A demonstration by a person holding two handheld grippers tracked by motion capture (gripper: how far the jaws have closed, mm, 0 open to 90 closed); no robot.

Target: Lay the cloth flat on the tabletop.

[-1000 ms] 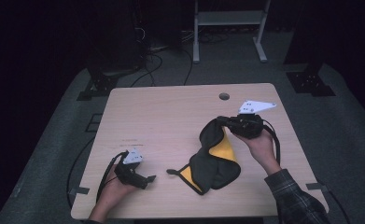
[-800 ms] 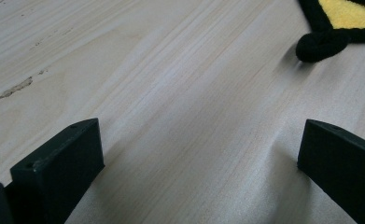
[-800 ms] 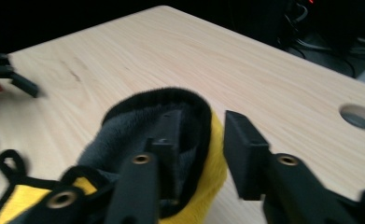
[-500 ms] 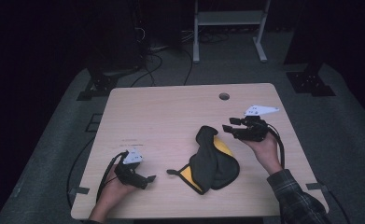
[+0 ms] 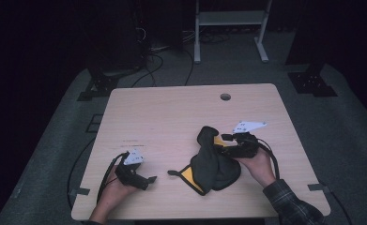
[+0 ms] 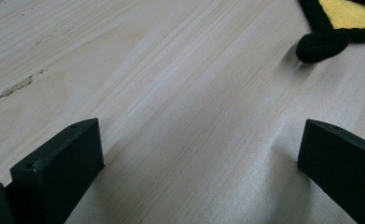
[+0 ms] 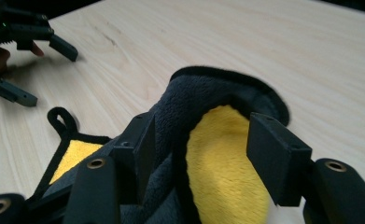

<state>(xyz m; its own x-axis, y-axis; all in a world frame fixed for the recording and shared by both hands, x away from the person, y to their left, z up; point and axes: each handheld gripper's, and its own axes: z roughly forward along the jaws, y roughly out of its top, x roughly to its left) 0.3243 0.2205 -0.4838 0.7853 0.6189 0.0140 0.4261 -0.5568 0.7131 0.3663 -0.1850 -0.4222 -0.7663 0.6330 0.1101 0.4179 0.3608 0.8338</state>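
Note:
A black cloth with a yellow inner side (image 5: pixel 214 166) lies crumpled on the wooden table (image 5: pixel 172 117), right of centre near the front. One fold of the cloth (image 7: pixel 208 88) stands up between the jaws of my right gripper (image 5: pixel 224 143), which are apart on either side of it, so the right gripper (image 7: pixel 201 137) is open. Near the front left corner my left gripper (image 5: pixel 149 182) rests low on the table. The left gripper (image 6: pixel 199 154) is open over bare wood. The cloth's hanging loop (image 6: pixel 320 44) lies just beyond it.
A round cable hole (image 5: pixel 225 97) sits near the table's far edge. Cables trail from both grippers over the front edge. On the dark floor behind stand a white frame (image 5: pixel 228 28) and black stand bases (image 5: pixel 312 82).
One second ago my right gripper held the cloth's edge up. It let go and drew back right, the cloth sank, and now the gripper has returned to straddle the raised fold. The left gripper stayed still.

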